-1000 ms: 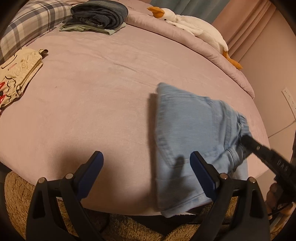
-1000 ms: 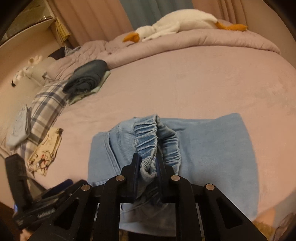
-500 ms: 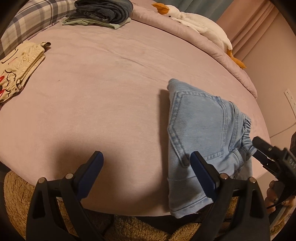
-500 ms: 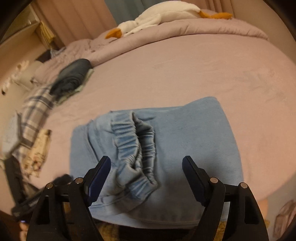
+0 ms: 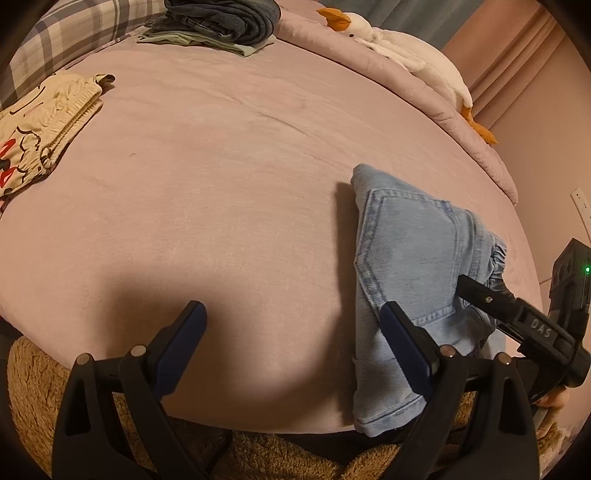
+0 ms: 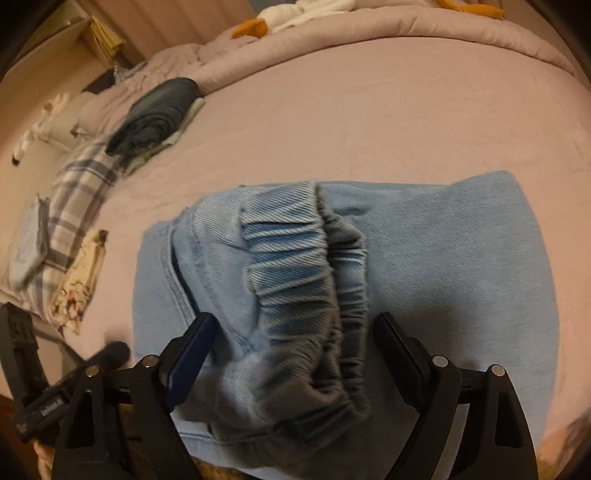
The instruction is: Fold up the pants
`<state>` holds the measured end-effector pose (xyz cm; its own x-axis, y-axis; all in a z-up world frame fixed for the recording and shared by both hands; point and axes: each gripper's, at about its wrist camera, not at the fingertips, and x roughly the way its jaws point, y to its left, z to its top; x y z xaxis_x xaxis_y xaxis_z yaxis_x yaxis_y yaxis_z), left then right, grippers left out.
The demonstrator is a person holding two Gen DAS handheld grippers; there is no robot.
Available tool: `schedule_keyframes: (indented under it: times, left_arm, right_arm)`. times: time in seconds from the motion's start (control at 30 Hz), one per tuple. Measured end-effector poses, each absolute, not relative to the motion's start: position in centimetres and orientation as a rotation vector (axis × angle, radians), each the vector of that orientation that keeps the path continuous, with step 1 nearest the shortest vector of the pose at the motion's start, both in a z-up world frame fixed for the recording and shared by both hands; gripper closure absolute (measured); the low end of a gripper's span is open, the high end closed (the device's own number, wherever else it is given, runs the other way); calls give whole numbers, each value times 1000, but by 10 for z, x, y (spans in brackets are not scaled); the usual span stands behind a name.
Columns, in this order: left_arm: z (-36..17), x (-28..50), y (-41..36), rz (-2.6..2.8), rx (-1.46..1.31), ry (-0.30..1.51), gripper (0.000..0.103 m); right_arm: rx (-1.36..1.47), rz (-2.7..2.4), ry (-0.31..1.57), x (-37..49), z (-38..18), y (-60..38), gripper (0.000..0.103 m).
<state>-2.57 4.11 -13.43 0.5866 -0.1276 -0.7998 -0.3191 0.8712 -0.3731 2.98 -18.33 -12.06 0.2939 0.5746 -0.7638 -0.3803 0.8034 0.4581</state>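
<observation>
Lying folded on the pink bed [image 5: 229, 177] near its front edge: light-blue denim pants [image 5: 406, 258], back pocket facing up, elastic waistband [image 6: 310, 280] bunching toward the right hand-held gripper [image 6: 291, 358]. Hovering with fingers spread wide, that right hand-held gripper, straddling the gathered waistband without pinching it. Holding spread and gripping nothing, the left hand-held gripper [image 5: 291, 343], its right finger [image 5: 406, 347] overlapping the pants' lower edge in view; contact impossible to tell. Sitting far ahead of the left hand-held gripper: a stack of dark folded clothes [image 5: 221, 18]; off to its left, cream printed shorts [image 5: 40, 118]; ahead and right, a white goose plush [image 5: 402, 48] lying along the rolled blanket.
</observation>
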Motion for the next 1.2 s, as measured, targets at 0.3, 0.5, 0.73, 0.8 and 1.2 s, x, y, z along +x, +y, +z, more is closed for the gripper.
schedule_keyframes:
  times: [0.3,0.5,0.73,0.8,1.2]
  left_arm:
    - [-128,-29,39,113,-523,938,9]
    - [-126,-23,34,107,-510,940,9]
    - [-123,-6,16,73,-459,943,9]
    - [-121,3,9,63,-436,949,9]
    - [-107,59,-33,-66,-351,921,16]
  right_arm:
    - [273,678,997,18,-78,-199,70]
    - [317,593,820,7,-35,-255,71]
    - [268,358,1044,40,-120,-284,70]
    - [273,369,1025,40,-127,-285,69]
    - [294,396,1001,37,-130,-301,66]
